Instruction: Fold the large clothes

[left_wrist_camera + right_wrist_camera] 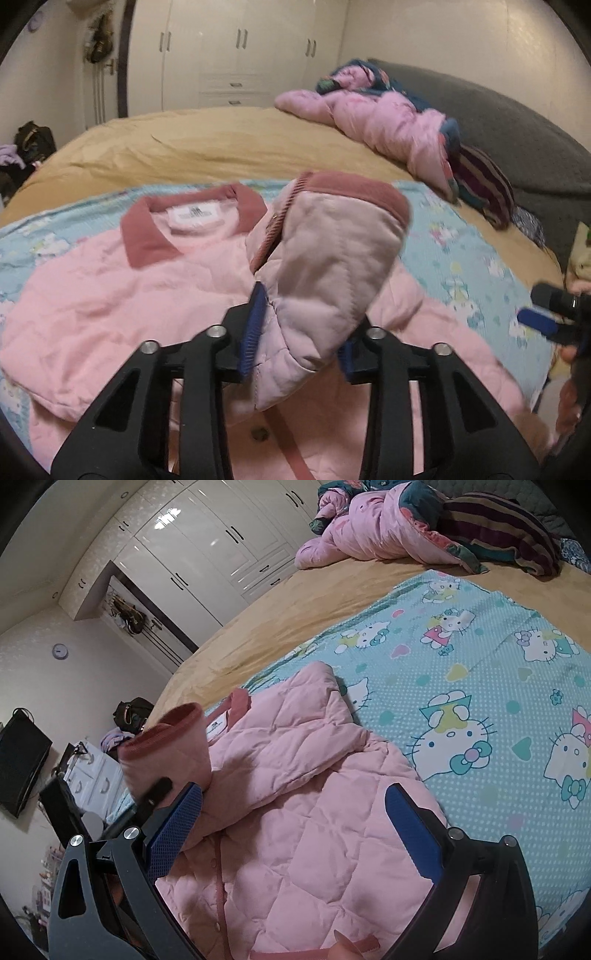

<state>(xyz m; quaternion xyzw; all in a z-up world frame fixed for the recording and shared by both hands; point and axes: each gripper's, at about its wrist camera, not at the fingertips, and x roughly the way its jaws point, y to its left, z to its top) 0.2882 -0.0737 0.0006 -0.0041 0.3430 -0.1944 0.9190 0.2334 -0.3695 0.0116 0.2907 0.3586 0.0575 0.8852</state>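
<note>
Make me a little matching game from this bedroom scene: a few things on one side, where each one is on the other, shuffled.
Things:
1. sleeve cuff
2. white label
3. crumpled pink quilt
4. cartoon-cat sheet

Places:
A. heaped at the far end of the bed
B. spread flat under the pink jacket
C. inside the jacket's collar
D. lifted between the pads of the left gripper

Pairs: 1-D, 2-C, 3-A, 4-B
</note>
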